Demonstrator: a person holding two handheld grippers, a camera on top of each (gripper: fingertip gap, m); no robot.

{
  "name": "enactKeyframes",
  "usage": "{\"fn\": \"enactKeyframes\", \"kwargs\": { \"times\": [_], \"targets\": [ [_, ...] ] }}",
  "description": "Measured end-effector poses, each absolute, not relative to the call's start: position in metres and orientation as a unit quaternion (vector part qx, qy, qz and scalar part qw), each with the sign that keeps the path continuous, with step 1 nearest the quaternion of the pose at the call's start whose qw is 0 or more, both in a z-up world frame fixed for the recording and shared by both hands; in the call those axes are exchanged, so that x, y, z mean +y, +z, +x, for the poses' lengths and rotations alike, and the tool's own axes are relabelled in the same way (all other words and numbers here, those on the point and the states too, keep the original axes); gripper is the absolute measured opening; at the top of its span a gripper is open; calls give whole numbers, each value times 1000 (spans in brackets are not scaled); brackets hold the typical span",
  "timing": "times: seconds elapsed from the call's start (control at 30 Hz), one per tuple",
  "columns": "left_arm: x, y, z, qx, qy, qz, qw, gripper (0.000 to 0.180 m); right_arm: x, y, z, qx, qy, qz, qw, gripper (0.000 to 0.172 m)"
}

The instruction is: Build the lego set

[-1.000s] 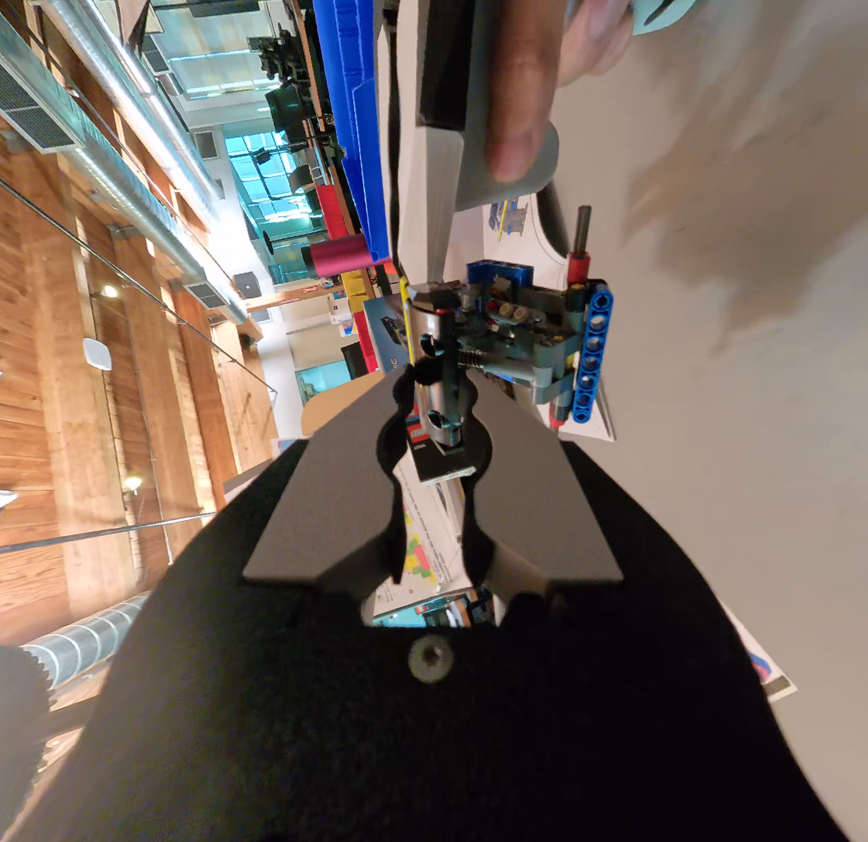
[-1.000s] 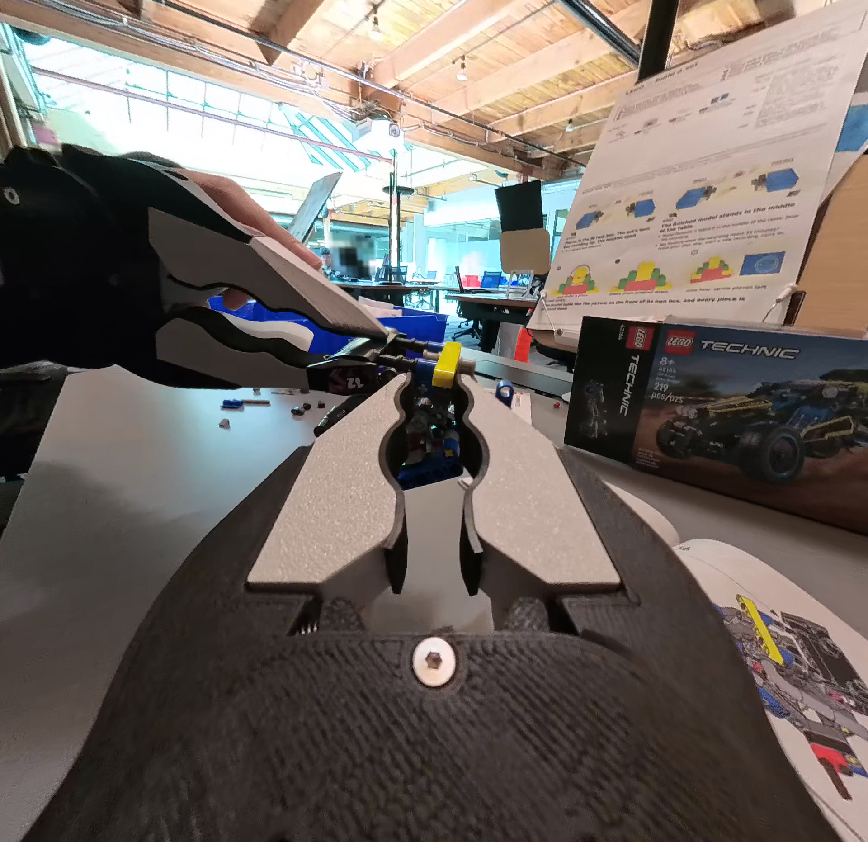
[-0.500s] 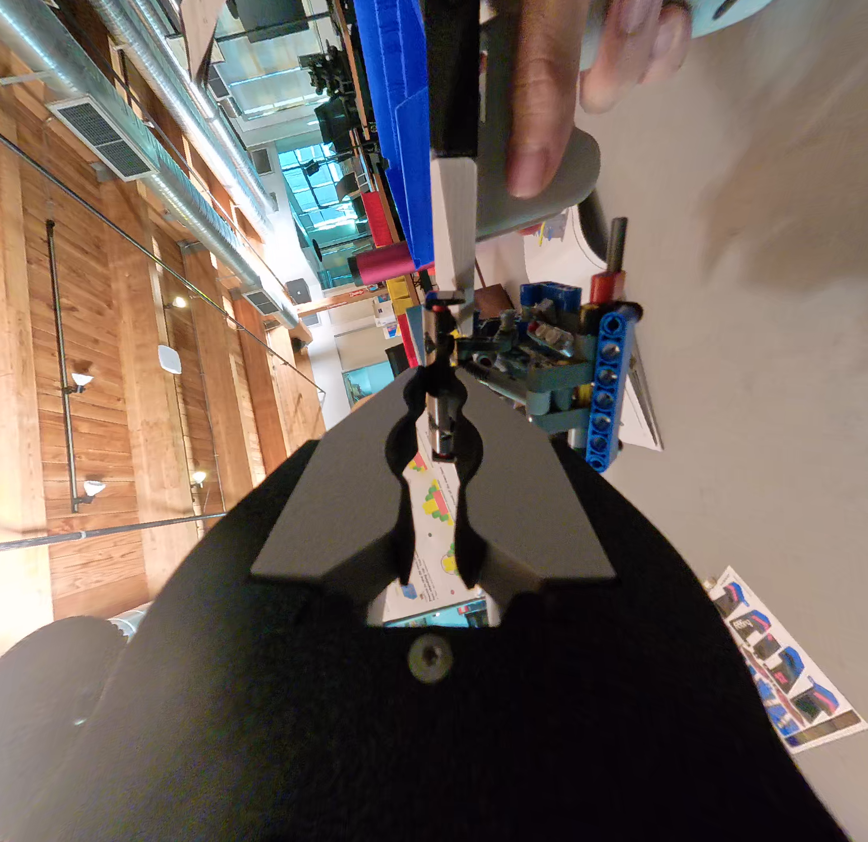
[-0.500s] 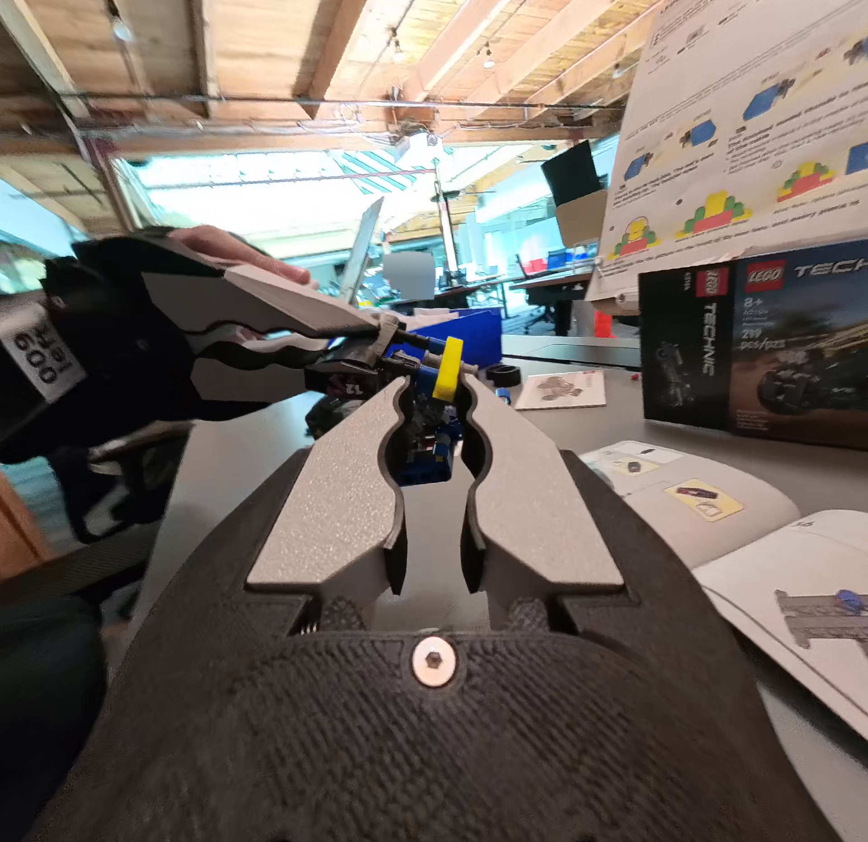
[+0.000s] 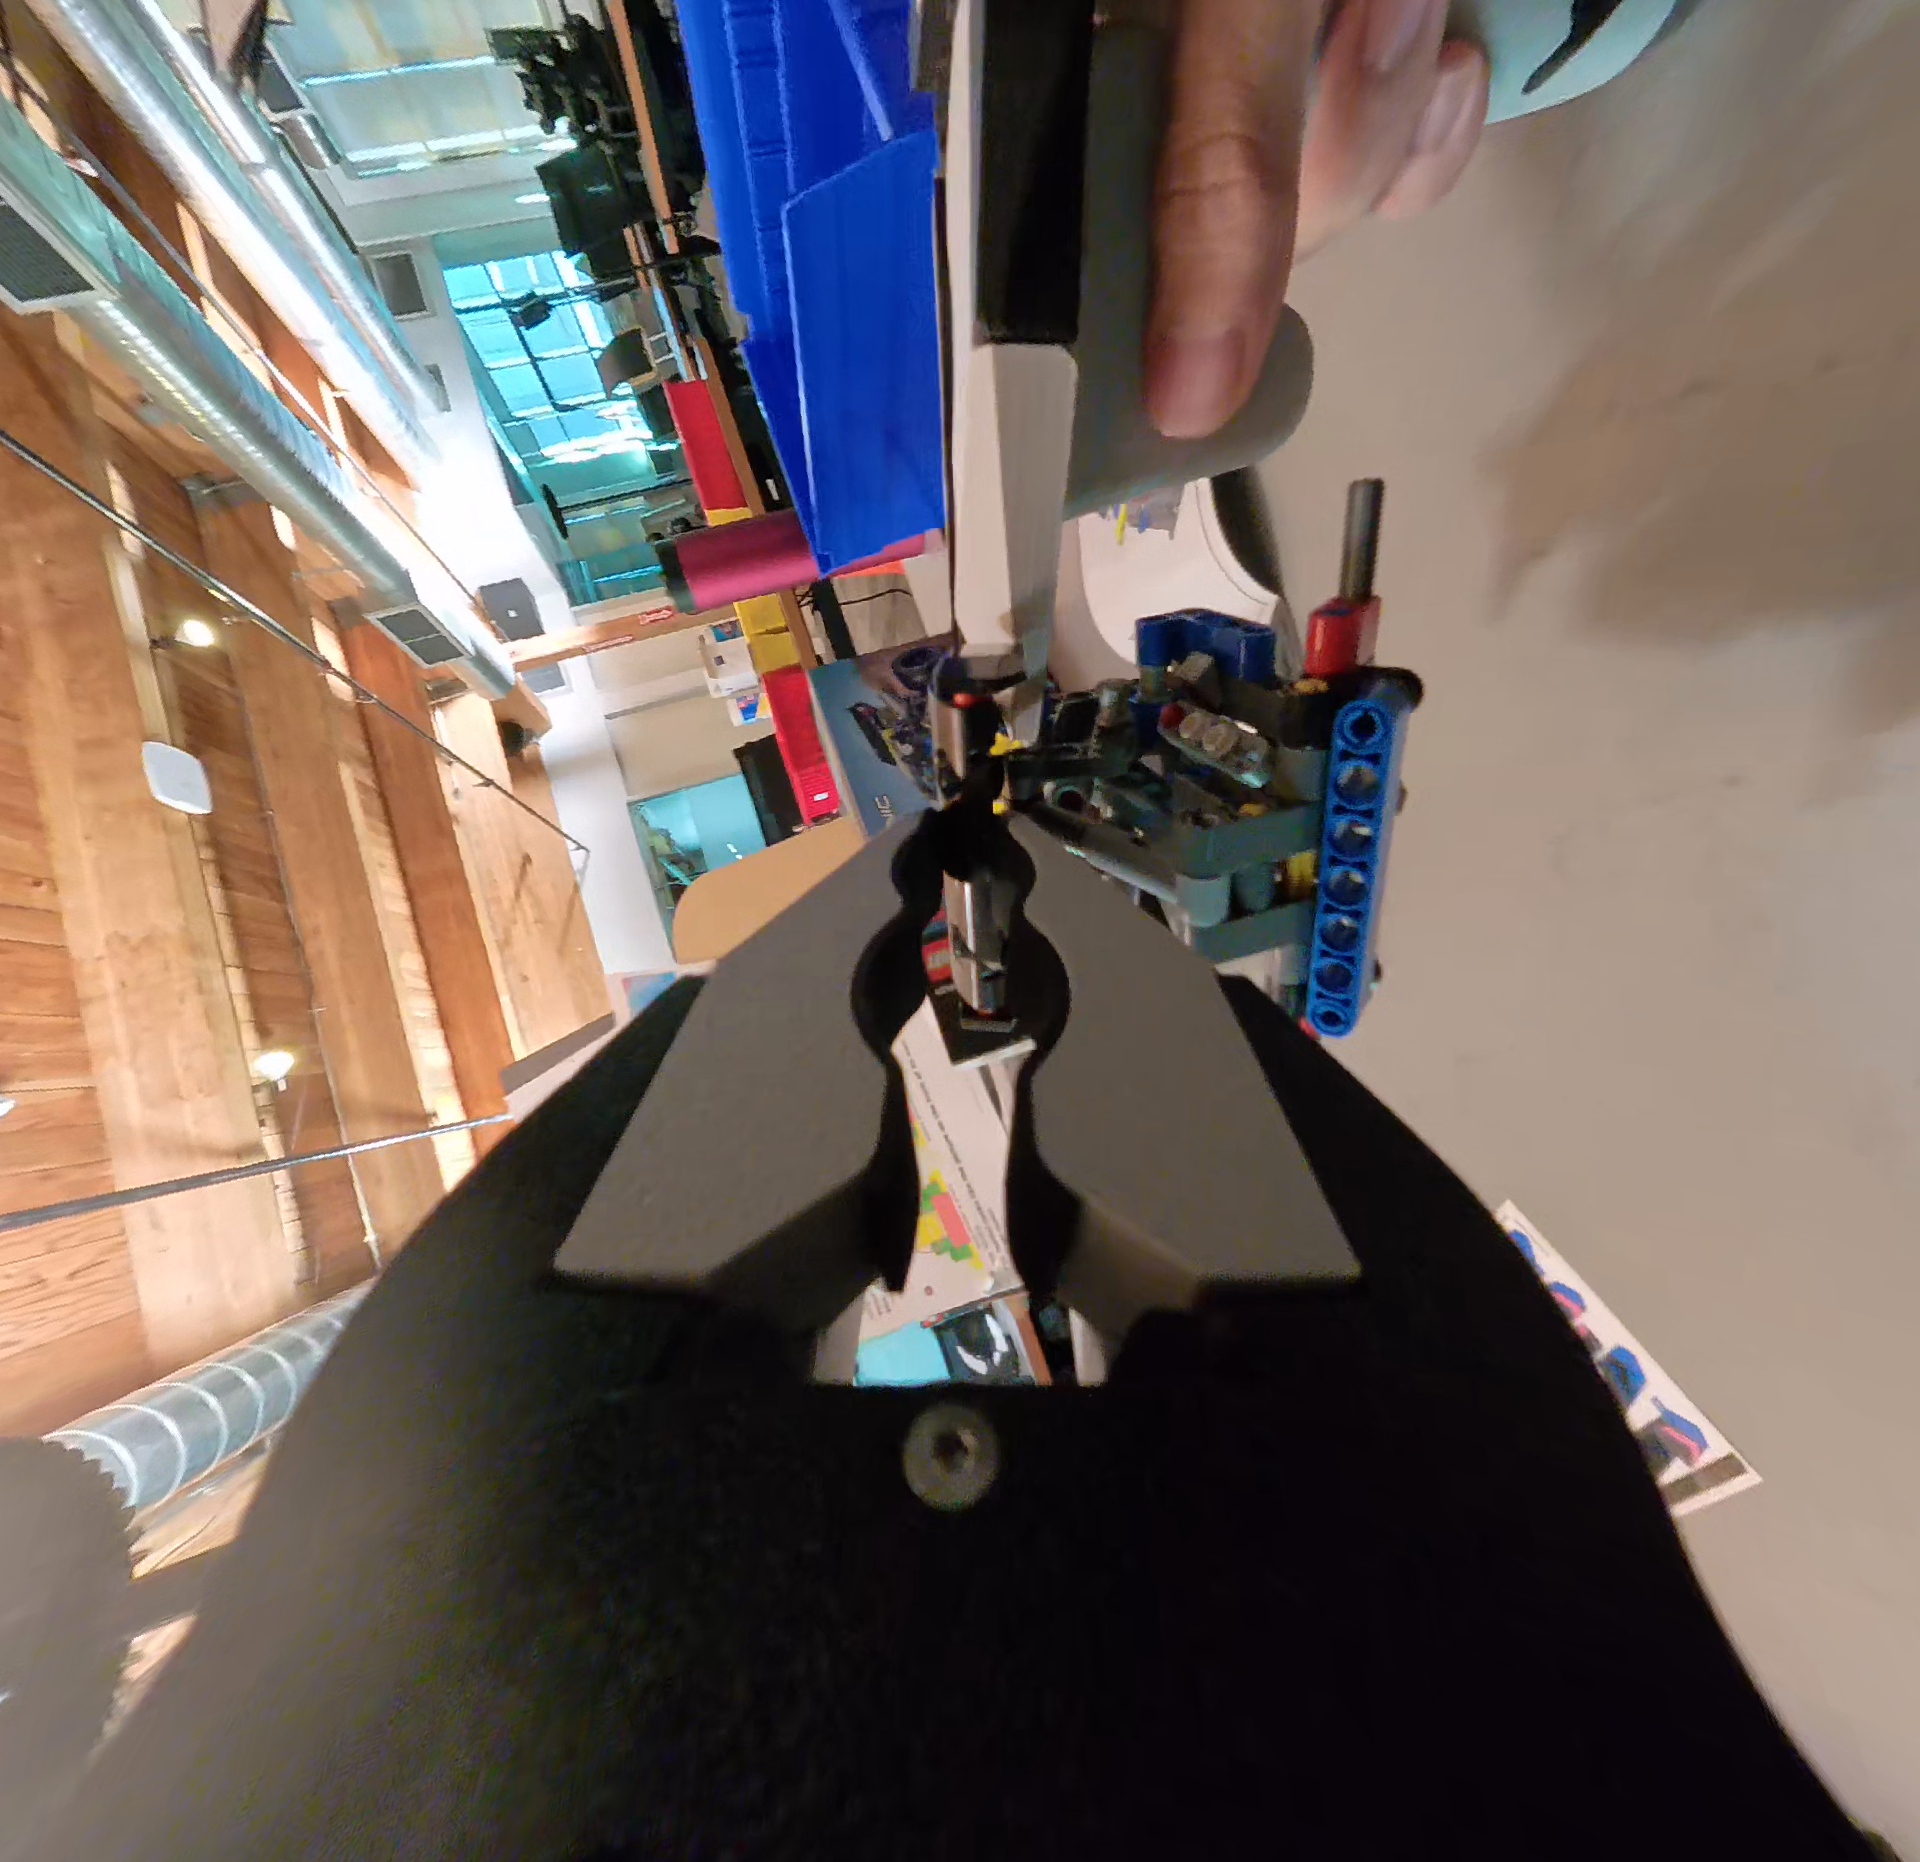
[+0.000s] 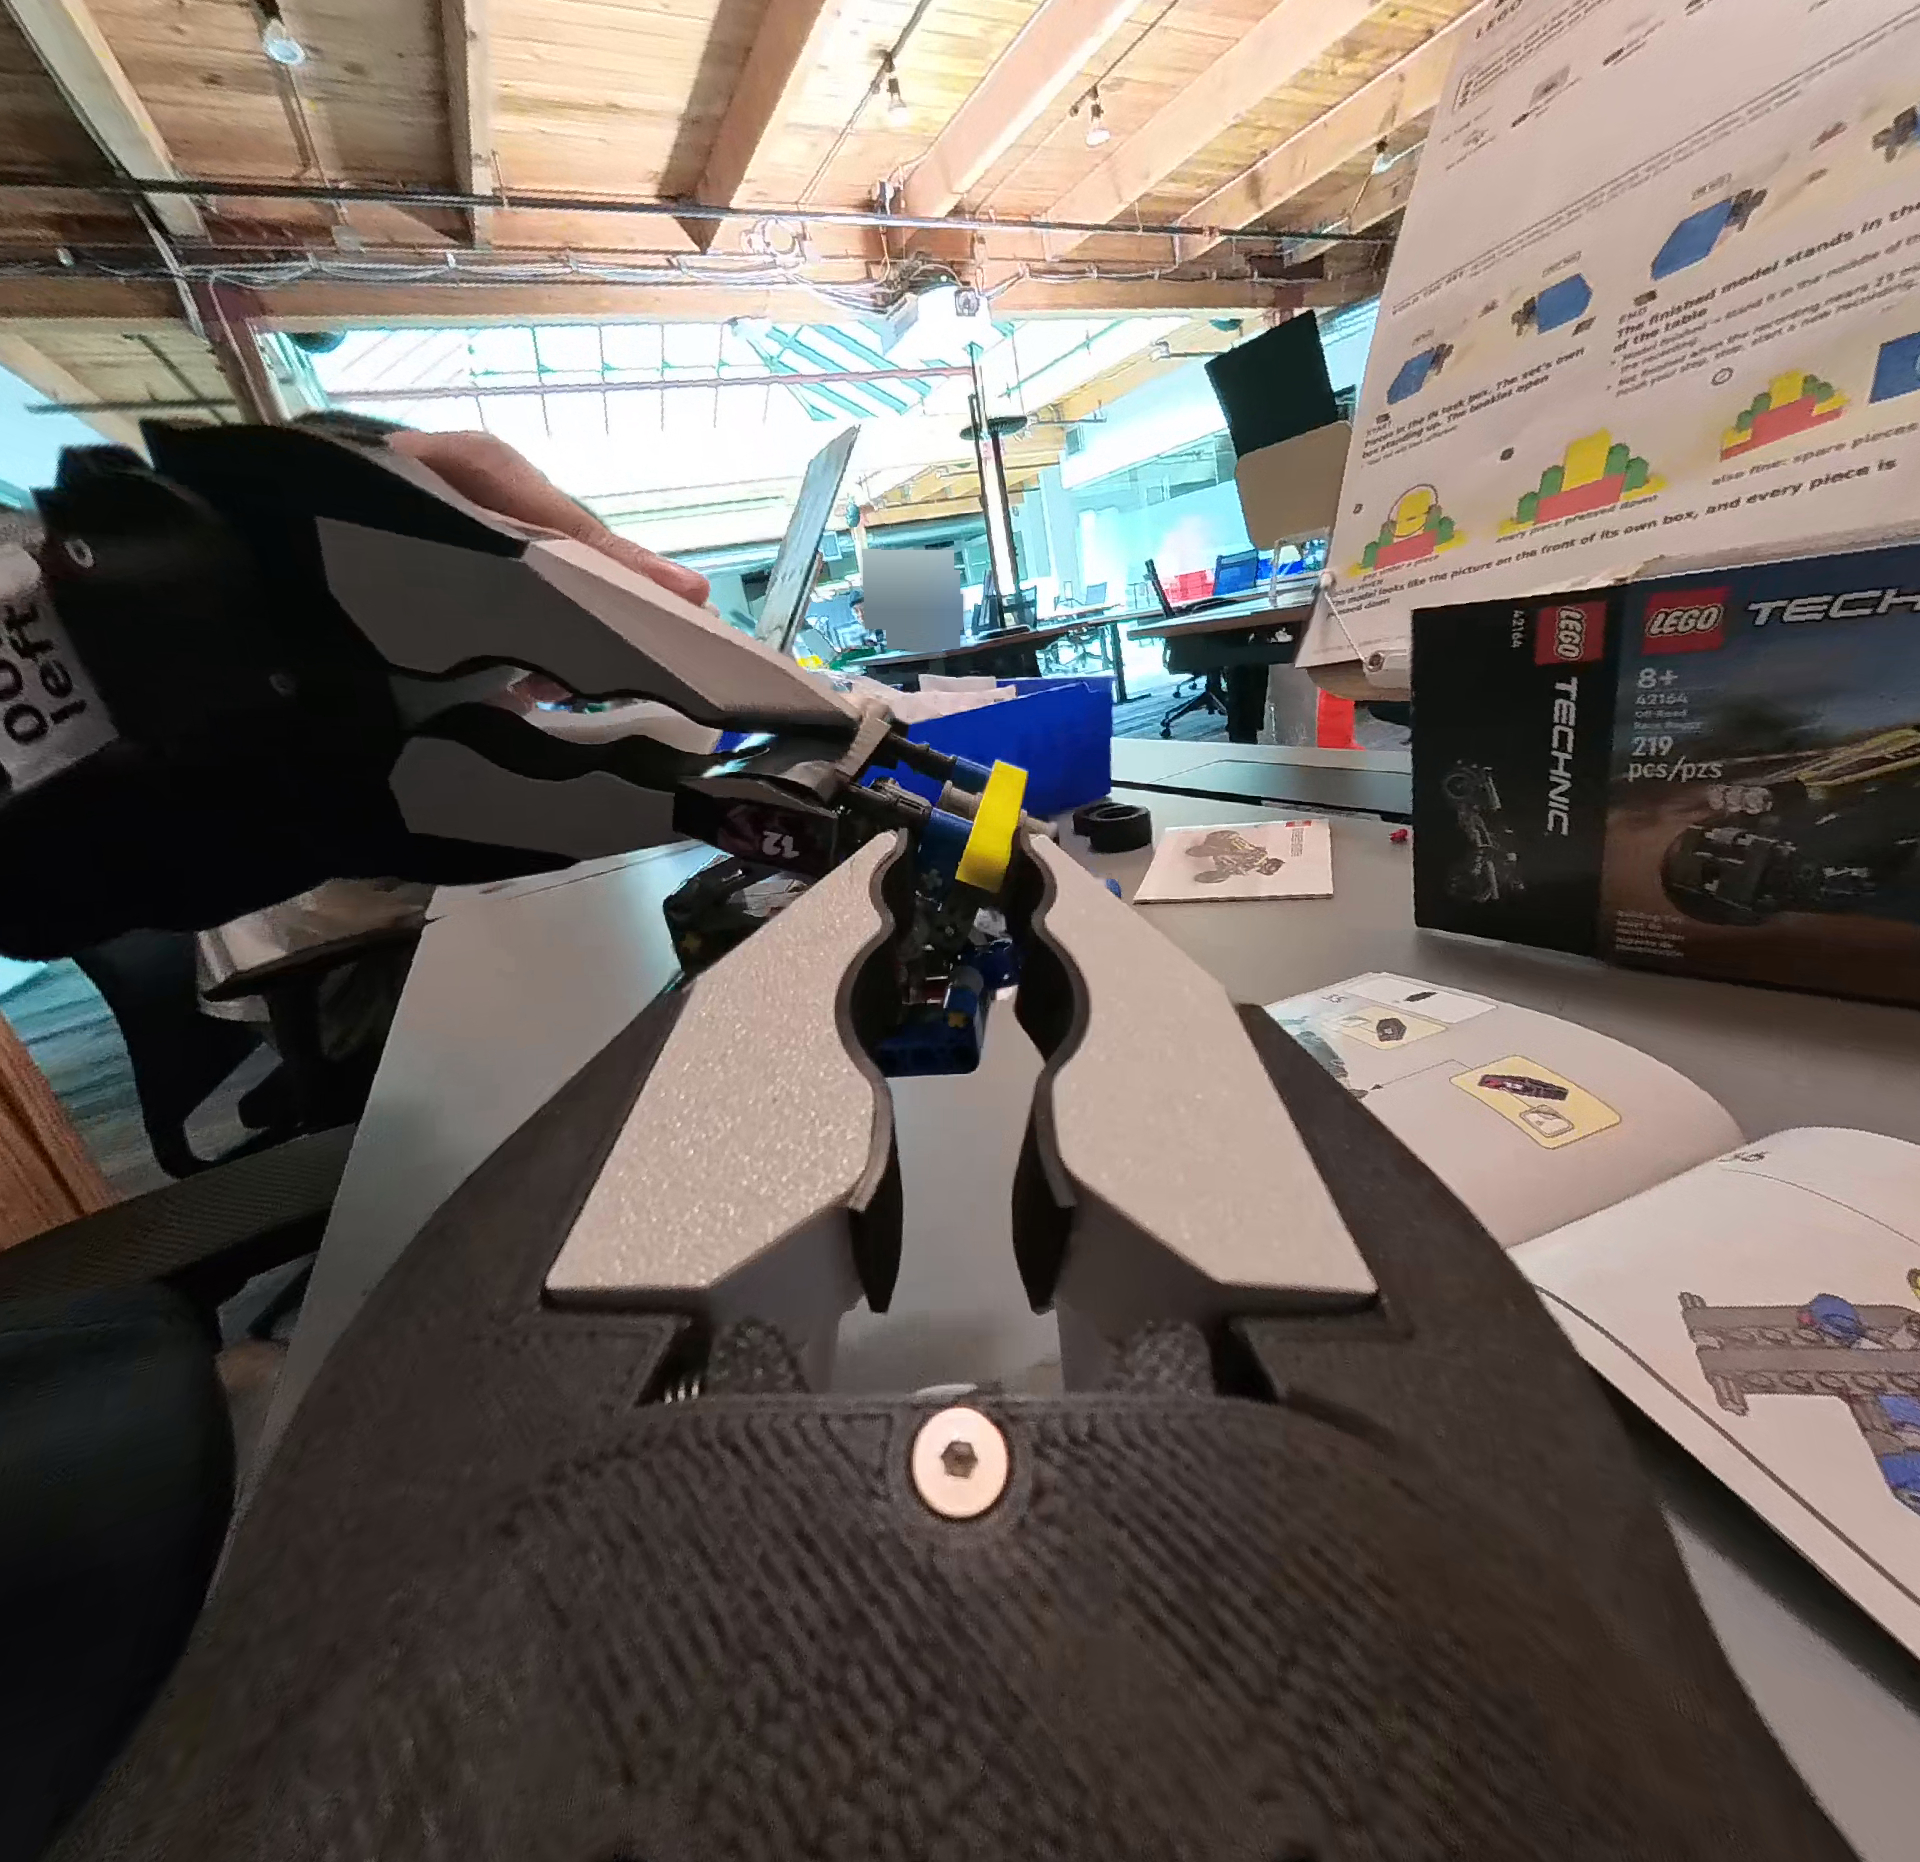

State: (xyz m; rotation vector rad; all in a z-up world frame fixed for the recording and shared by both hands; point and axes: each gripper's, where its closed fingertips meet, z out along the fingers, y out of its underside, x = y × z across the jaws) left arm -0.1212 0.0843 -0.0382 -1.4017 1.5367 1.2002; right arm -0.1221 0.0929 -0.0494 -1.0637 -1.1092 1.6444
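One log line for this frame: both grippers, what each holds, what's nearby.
left gripper: shut on black panel piece | right gripper: clamps brick model | nearby: blue bin, set box, open booklet

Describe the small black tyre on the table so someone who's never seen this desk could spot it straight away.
Start at the tall dark set box standing on the grey table, then move left past the thin booklet lying flat. Just beyond it, in front of the blue bin, lies the tyre: the only loose black rubber ring there.
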Motion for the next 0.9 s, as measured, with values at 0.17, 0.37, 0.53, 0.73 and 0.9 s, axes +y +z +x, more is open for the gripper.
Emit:
{"fn": "enactKeyframes", "kwargs": {
  "times": [0.17,0.37,0.53,0.73,0.9],
  "targets": [
    [83,-42,-124,597,458,-556,353,4,91,-52,-125,-456,646,-432,432,13],
    [85,-44,-125,601,455,-560,344,3,91,-54,-127,-460,633,-441,440,13],
    [88,-46,-126,602,442,-568,346,3,93,-55,-128,-458,629,-447,441,13],
    [89,-49,-127,602,435,-572,348,2,93,-57,-130,-465,618,-453,443,13],
    [92,-50,-124,604,432,-569,354,3,95,-57,-130,-460,619,-455,445,12]
  ]
}}
